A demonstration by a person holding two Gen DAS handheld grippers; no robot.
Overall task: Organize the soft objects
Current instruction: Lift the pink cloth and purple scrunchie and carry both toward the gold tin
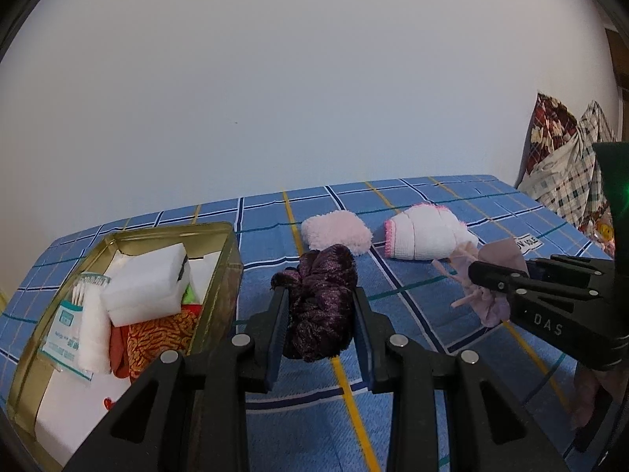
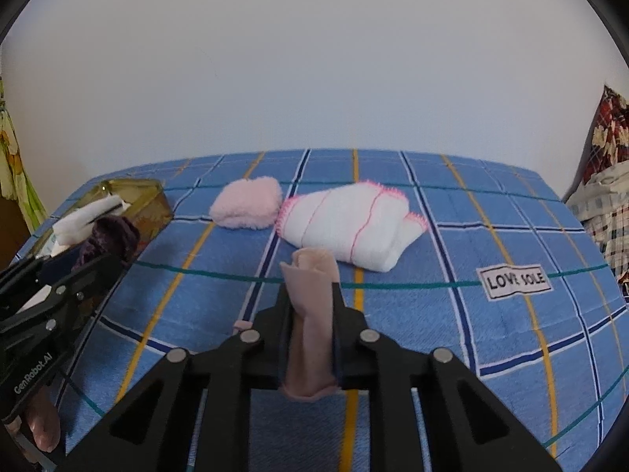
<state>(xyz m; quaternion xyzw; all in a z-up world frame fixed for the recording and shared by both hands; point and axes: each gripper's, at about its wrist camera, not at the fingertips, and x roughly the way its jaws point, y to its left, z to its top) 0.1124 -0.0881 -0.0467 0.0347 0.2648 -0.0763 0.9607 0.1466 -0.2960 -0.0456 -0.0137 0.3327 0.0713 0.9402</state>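
My left gripper [image 1: 319,293] is shut on a dark purple velvet scrunchie [image 1: 320,303] and holds it above the bed, just right of the gold tin box [image 1: 226,275]. It also shows in the right wrist view [image 2: 106,253] at the left. My right gripper [image 2: 310,291] is shut on a pale pink cloth piece [image 2: 312,322], held above the bed; in the left wrist view this gripper [image 1: 477,271] is at the right. A fluffy pink pad [image 1: 337,233] [image 2: 247,203] and a folded white cloth with pink edging [image 1: 426,236] [image 2: 354,224] lie farther back.
The tin holds a white sponge block [image 1: 147,283], cotton swabs [image 1: 78,295] and an orange patterned cloth [image 1: 157,334]. The bed has a blue checked sheet [image 2: 491,236] with a "LOVE SOLE" label [image 2: 515,281]. Patterned pillows [image 1: 566,165] are piled at the right. A plain wall is behind.
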